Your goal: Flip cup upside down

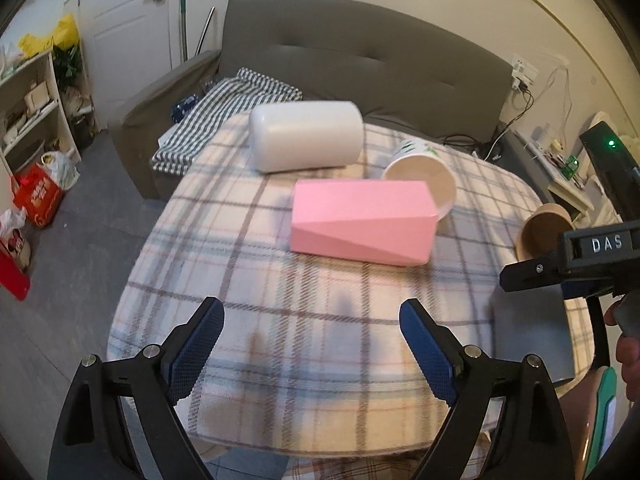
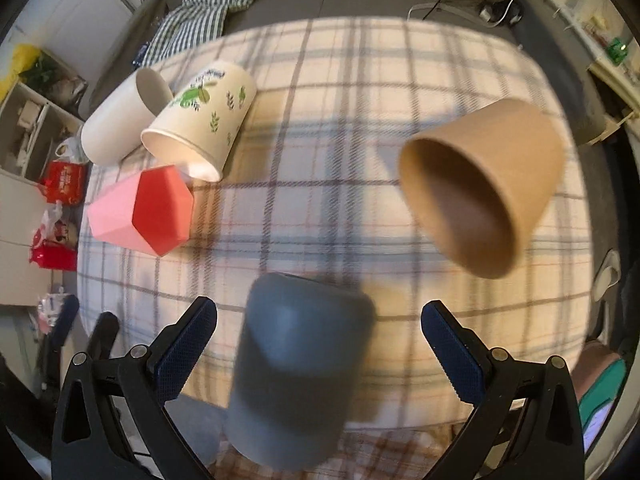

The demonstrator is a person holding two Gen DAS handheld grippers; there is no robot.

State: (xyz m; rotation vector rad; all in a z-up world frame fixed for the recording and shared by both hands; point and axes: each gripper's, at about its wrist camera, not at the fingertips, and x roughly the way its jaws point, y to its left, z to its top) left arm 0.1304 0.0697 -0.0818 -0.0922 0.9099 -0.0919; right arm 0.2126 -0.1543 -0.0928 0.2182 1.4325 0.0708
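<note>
Several cups lie on their sides on a plaid-covered table (image 2: 340, 80). A grey-blue cup (image 2: 298, 368) lies base-first between my right gripper's open jaws; the fingers stand clear of its sides. My right gripper (image 2: 318, 320) is open. A brown paper cup (image 2: 484, 184) lies to the front right, mouth toward me. A leaf-printed white paper cup (image 2: 200, 120), a plain white cup (image 2: 120, 120) and a pink faceted cup (image 2: 144, 210) lie at the left. My left gripper (image 1: 312, 320) is open and empty above the near table; the pink cup (image 1: 360, 222) lies ahead of it.
A grey sofa (image 1: 360, 64) with a striped cloth (image 1: 224, 108) stands behind the table. A shelf (image 1: 28, 100) and red bags (image 1: 36, 196) are on the floor at left. The right gripper's body (image 1: 572, 256) shows at the right of the left wrist view.
</note>
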